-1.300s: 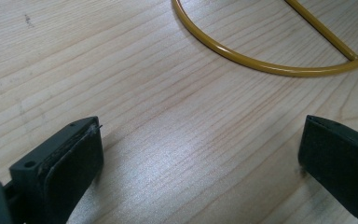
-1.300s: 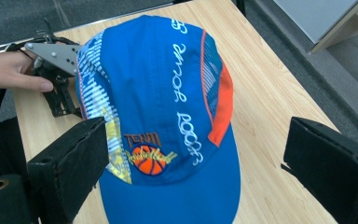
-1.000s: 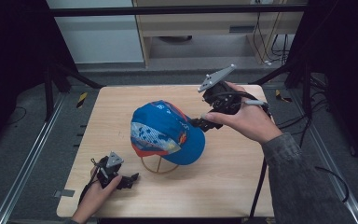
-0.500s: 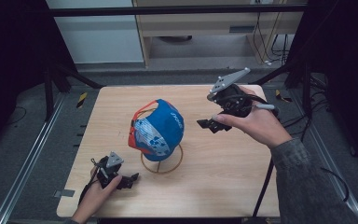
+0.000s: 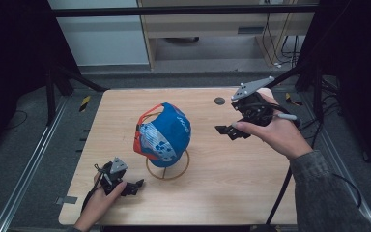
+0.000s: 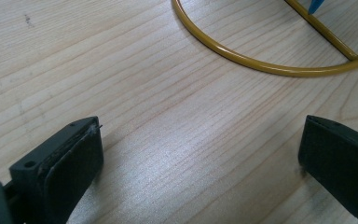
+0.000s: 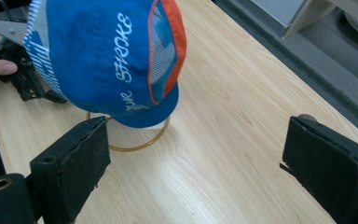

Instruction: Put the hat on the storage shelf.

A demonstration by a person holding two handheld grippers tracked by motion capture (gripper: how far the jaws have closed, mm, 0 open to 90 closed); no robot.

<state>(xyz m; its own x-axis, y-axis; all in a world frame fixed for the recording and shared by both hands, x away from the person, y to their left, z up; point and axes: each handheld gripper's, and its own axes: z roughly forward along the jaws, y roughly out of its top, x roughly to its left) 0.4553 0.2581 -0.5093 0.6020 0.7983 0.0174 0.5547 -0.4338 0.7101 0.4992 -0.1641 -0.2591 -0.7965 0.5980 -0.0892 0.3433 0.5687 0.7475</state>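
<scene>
**Blue cap on a wire stand, both grippers apart from it**

Blue cap (image 5: 166, 137) with orange trim and white lettering, perched on a thin yellow wire stand (image 5: 168, 170) near the middle of a pale wooden table (image 5: 241, 193). Crown draped over the top of the stand, orange-edged side turned toward the table's far left. Round ring of the stand flat on the wood under the cap.

In the right gripper view, same cap (image 7: 112, 56) upper left, lettering sideways, ring of the stand (image 7: 135, 142) showing beneath it.

Right gripper (image 5: 232, 130) held above the table to the right of the cap, well apart from it, in a hand (image 5: 278, 133) with a grey sleeve. Jaws spread wide, nothing between them but bare wood. Grey three-cornered plate on top.

Left gripper (image 5: 134, 187) low at the near left corner of the table, near the stand's ring, gripped by a hand (image 5: 99, 200) entering from the bottom edge. Jaws spread wide, pinching nothing; in the left gripper view, arc of the yellow ring (image 6: 261, 65) just ahead on the wood.

Small dark round mark (image 5: 219, 101) on the far part of the table. Grey floor and black frame legs around.
</scene>
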